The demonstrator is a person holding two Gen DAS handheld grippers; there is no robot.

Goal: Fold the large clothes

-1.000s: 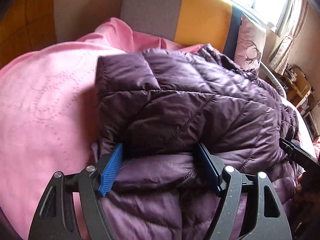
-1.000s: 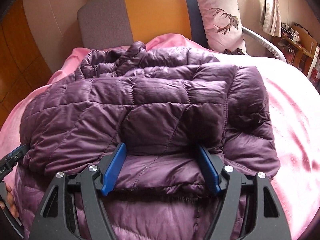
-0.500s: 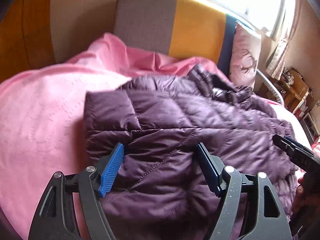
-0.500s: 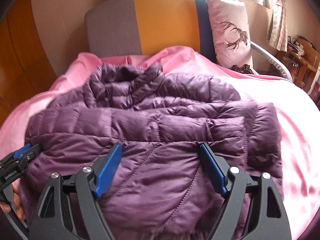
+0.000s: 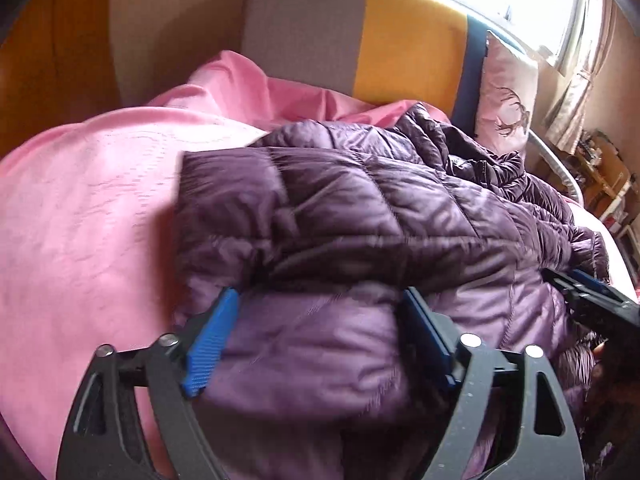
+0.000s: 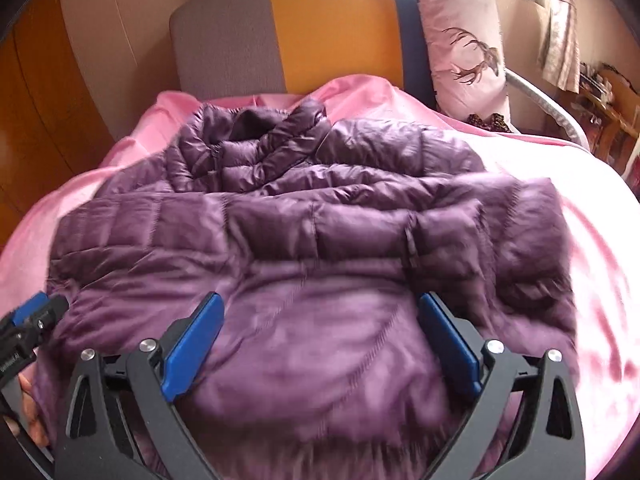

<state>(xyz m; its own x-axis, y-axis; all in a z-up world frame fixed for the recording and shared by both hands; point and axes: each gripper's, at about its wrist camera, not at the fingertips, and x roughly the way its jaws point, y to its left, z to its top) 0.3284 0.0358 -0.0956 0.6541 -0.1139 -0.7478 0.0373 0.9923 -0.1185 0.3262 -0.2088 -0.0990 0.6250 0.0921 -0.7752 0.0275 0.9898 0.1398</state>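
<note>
Purple puffer jacket (image 6: 320, 240) lies across the pink bed (image 5: 80, 220), collar toward the headboard (image 6: 320, 32). Left tongs (image 5: 320, 336) and right tongs (image 6: 320, 344) both spread apart over the near hem, gripping nothing. Judgement: pinch hem corners evenly, then lift together.

The purple jacket (image 6: 320, 264) went from folded over to spread flat — now bunching between the fingers (image 5: 212, 340) again.

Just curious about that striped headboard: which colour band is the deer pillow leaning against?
The navy blue band; the deer pillow leans there, clear of the yellow band and grey band.
</note>
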